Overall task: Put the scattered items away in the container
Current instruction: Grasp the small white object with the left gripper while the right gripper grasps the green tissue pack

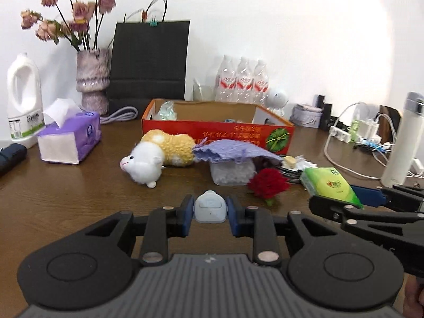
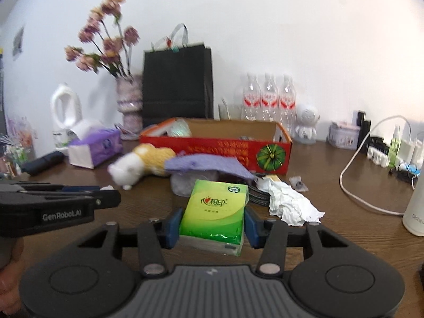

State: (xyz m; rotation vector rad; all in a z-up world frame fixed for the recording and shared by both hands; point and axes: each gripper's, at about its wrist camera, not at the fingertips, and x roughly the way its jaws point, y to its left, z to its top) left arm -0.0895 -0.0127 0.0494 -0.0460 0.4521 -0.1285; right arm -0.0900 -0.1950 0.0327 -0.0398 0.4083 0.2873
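Note:
My left gripper [image 1: 210, 208] is shut on a small pale blue gadget [image 1: 210, 206], held above the wooden table. My right gripper [image 2: 213, 221] is shut on a green tissue pack [image 2: 216, 213], which also shows at the right of the left wrist view as the green tissue pack [image 1: 331, 184]. The red cardboard box [image 1: 217, 132], open on top, stands behind, also seen as the red box [image 2: 212, 148]. In front of it lie a plush toy [image 1: 156, 155], a purple cloth [image 1: 233, 151] over a clear plastic tub [image 1: 233, 173], a red flower head [image 1: 267, 182] and crumpled white paper [image 2: 288, 202].
A purple tissue box [image 1: 70, 137], a white detergent bottle [image 1: 23, 100], a vase of flowers [image 1: 92, 79] and a black paper bag [image 1: 149, 58] stand at the back left. Water bottles [image 1: 242, 79], a power strip with cables [image 1: 355, 132] and a white flask [image 1: 402, 140] are at the right.

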